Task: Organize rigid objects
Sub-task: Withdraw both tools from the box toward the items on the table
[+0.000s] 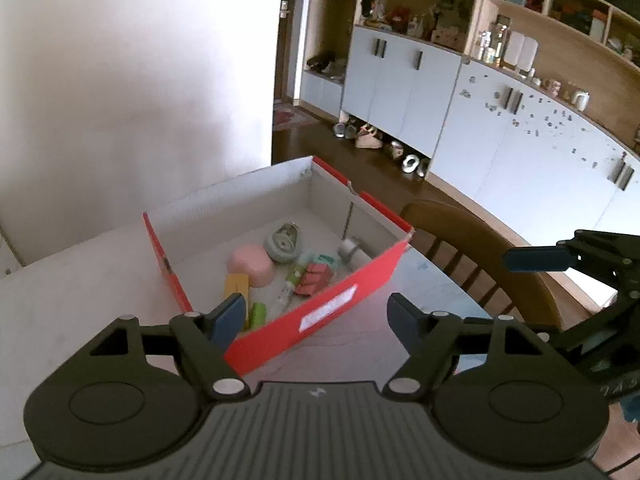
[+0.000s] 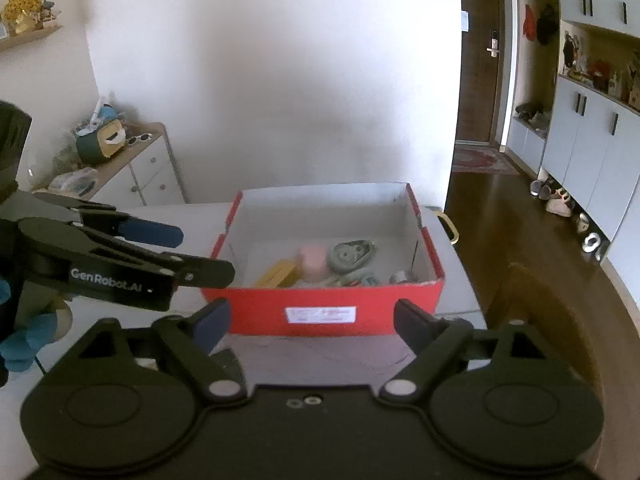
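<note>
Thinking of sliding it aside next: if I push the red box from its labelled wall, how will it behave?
The red box is open cardboard with thin walls, so the wall may flex. It holds only small items such as the pink block, so it probably slides easily on the smooth table. The metal cylinder lying inside may roll.

A lived-in home, dining area opening onto an entry hall. Wall of pale cabinets (image 1: 400,80) with open wooden shelves of ornaments and bottles, shoes (image 1: 372,138) lined up beneath, wooden chair (image 1: 472,240), dark wood floor (image 2: 500,208), front door (image 2: 478,60), patterned rug (image 2: 478,159), small cluttered sideboard (image 2: 148,168).
</note>
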Available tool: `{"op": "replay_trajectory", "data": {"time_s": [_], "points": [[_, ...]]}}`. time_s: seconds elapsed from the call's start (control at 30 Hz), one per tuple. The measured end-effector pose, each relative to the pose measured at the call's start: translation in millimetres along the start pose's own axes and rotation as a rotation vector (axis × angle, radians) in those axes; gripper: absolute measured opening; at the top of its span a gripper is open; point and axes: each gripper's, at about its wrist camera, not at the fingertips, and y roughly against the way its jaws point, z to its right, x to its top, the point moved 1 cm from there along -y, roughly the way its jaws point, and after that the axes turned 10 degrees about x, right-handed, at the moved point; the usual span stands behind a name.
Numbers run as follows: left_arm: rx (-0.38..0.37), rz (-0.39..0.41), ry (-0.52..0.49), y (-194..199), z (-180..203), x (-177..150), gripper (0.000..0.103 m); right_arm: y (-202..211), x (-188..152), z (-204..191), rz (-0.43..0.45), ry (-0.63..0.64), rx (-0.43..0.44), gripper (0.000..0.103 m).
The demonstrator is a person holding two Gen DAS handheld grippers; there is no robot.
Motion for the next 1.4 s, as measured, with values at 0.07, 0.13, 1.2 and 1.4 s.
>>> {"op": "replay_trajectory", "data": {"time_s": [0.07, 0.13, 1.2, 1.4], "points": [[-0.007, -0.001, -0.002, 4.9, 0.6, -8.2, 0.078, 5.2, -4.8, -5.1, 0.006, 0.001, -0.003, 0.090], [-0.008, 0.000, -0.012, 9.0, 1.9, -16.6, 0.078, 10.0, -11.1, -9.7, 0.009, -0.001, 0.000, 0.093], [0.017, -0.086, -0.054, -53.2, 28.0, -140.5, 0.083, -2.0, -152.8, -14.4, -0.128, -0.065, -0.073, 0.100], [0.018, -0.100, -0.084, -72.6, 40.4, -144.8, 0.083, -15.6, -164.2, -8.1, -0.171, -0.051, -0.066, 0.089]]}}
